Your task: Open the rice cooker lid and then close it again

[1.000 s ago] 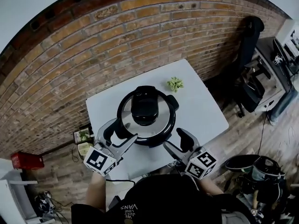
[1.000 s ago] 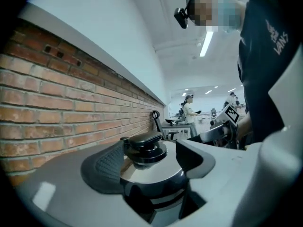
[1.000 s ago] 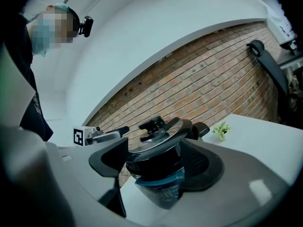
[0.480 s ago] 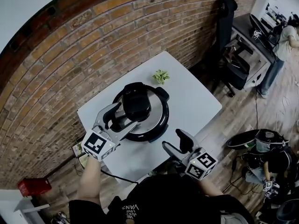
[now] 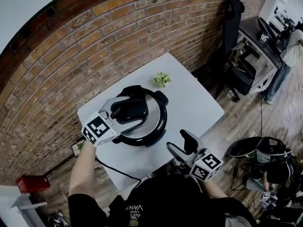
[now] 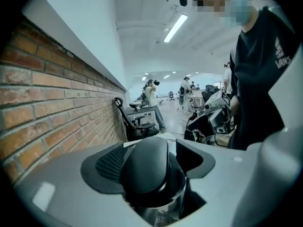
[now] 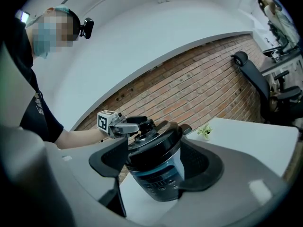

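Note:
A black rice cooker (image 5: 150, 126) stands on the white table (image 5: 199, 108) with its lid down. The rounded black lid handle (image 5: 129, 109) sits on top. My left gripper (image 5: 130, 110) reaches over the lid, jaws straddling the handle and spread wide. In the left gripper view the handle (image 6: 147, 171) fills the space between the pads of the left gripper (image 6: 151, 162). My right gripper (image 5: 180, 142) hangs open at the table's near edge, apart from the cooker. In the right gripper view, the cooker (image 7: 158, 174) shows beyond the open right gripper (image 7: 156, 164), with the left gripper (image 7: 139, 125) on top of it.
A small green plant (image 5: 162, 78) lies at the table's far side by the brick wall. A black power cord (image 5: 113, 169) trails off the near left edge. An office chair (image 5: 236, 74) and a desk with a person (image 5: 289, 46) stand to the right.
My left gripper has moved forward and up over the lid, and its jaws now sit around the handle. The right gripper has stayed near the table edge.

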Motion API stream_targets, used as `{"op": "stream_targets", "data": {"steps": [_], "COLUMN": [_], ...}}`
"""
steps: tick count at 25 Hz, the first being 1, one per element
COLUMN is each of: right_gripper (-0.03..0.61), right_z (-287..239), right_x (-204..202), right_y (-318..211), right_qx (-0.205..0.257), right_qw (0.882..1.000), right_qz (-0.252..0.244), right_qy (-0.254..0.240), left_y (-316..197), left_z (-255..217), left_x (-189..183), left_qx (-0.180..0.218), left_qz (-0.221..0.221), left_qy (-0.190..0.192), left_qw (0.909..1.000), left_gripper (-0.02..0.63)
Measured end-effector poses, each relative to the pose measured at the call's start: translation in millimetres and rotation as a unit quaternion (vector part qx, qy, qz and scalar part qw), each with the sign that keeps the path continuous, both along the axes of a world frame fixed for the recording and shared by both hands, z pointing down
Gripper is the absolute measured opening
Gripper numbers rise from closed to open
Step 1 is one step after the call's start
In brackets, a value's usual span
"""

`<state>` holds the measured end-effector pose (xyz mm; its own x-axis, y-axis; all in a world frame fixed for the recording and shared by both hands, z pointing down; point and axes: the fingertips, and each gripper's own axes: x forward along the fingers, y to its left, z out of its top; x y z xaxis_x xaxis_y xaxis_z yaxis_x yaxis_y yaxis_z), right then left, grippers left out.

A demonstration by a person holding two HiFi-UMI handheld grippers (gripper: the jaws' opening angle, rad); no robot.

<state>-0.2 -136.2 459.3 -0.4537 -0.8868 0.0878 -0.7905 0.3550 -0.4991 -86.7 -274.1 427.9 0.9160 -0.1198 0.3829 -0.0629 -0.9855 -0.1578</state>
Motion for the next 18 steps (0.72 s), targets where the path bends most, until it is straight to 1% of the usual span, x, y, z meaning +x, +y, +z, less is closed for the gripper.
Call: {"op": "stream_targets", "data": {"steps": [4,8,12,15,18], "right_gripper": [0.334,0.334,0.333,0.333,0.332], "right_z": [3,3,7,11,13], "right_x": [18,31,35,40,42], "right_y": [-1,-2,3,8,10], "right_qx": [-0.003,-0.007,-0.015,-0.021,-0.025], "right_qw": [1.0,1.0,0.999,0.999,0.998], "right_qz": [0.007,0.022,0.033,0.045,0.056], "right_qy": [0.003,0.001,-0.001,-0.003,-0.003], "left_y": [0,-1,1,4,4], "left_z": [11,19,23,24,28], "left_x": [8,17,16,16,14], "left_qx": [-0.009,-0.003,-0.014,-0.014,-0.017], "left_qz": [0.03,0.065,0.098,0.123,0.125], "left_qy": [-0.037,-0.068,-0.084,-0.1,-0.105], "left_qw": [0.9988,0.9956,0.9916,0.9873,0.9865], "left_gripper": [0.327,0.325,0.322,0.288,0.287]}}
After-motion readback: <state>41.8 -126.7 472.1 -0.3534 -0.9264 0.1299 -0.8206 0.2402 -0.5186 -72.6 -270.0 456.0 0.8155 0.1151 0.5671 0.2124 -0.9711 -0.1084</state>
